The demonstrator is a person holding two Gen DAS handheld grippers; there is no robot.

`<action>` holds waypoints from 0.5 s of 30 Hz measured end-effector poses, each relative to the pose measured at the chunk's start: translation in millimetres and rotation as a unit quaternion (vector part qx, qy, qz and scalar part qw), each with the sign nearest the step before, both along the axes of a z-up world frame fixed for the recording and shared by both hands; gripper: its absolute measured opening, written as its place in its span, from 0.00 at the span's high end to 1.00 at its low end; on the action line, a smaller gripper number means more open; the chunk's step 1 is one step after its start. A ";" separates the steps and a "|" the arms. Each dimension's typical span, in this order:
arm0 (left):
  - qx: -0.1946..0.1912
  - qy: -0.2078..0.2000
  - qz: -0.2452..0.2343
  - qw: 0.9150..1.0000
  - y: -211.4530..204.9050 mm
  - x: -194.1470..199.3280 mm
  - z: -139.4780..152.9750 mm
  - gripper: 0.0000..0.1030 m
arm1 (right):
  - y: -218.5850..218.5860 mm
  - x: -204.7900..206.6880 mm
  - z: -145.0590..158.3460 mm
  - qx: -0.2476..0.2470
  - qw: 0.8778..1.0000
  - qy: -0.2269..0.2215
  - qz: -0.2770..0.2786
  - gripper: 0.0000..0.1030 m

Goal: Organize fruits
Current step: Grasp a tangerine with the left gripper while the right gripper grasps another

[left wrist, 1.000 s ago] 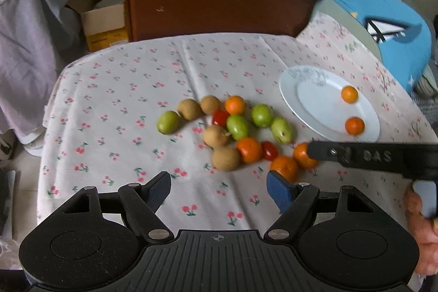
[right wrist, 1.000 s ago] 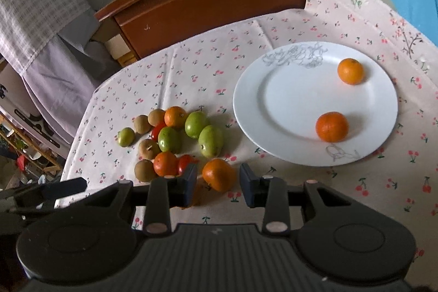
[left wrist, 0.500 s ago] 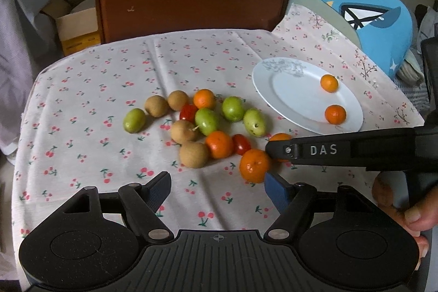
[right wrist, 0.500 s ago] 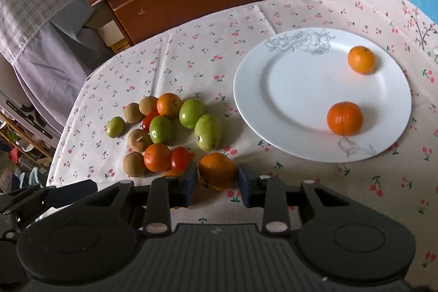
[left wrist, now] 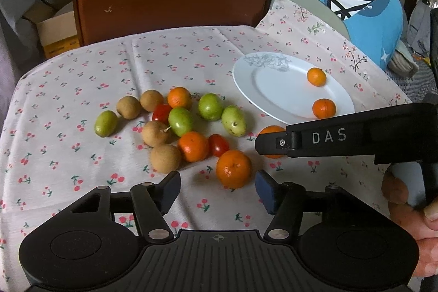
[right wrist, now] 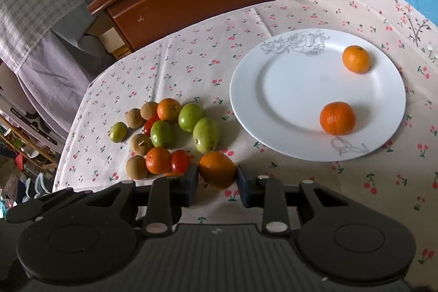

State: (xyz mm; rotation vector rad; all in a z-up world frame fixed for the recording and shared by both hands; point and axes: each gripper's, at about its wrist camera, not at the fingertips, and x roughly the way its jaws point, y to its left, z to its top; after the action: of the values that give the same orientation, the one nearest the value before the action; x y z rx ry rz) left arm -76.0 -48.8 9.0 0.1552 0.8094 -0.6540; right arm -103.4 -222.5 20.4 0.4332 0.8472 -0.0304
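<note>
Between my right claw's (right wrist: pixel 217 184) pads sits an orange (right wrist: pixel 217 169), now pinched after the jaws narrowed onto it, ready to lift to the white plate (right wrist: pixel 287 100) ahead and to the right. My left claw (left wrist: pixel 217 192) has drawn in toward another orange (left wrist: pixel 234 168) just ahead, its half-open jaws closing but touching nothing yet.

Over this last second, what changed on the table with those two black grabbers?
The left gripper came down toward the nearest orange, its jaws closing but not yet touching. The right gripper narrowed onto another orange, fingers against it. Plate and other fruit stayed put.
</note>
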 end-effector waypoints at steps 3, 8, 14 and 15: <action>-0.003 0.000 -0.002 1.000 -3.6 0.7 -0.7 0.44 | -2.2 -0.7 0.2 0.004 1.000 0.002 -0.005 0.71; -0.004 0.003 -0.002 1.000 -10.0 3.3 -4.6 0.53 | -4.3 -1.7 0.1 0.008 1.000 0.004 -0.010 0.71; -0.004 0.004 -0.008 1.000 -18.5 6.4 -9.5 0.67 | -7.3 -3.3 -1.0 0.011 1.000 0.007 -0.019 0.71; -0.002 0.004 -0.010 1.000 -19.8 6.6 -10.2 0.72 | -7.6 -3.4 -1.1 0.011 1.000 0.007 -0.019 0.71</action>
State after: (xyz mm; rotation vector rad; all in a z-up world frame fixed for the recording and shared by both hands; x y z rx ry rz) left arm -69.4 -68.6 -1.3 0.1571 0.8147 -0.6764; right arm -106.8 -230.0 19.4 0.4706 0.8531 -0.0584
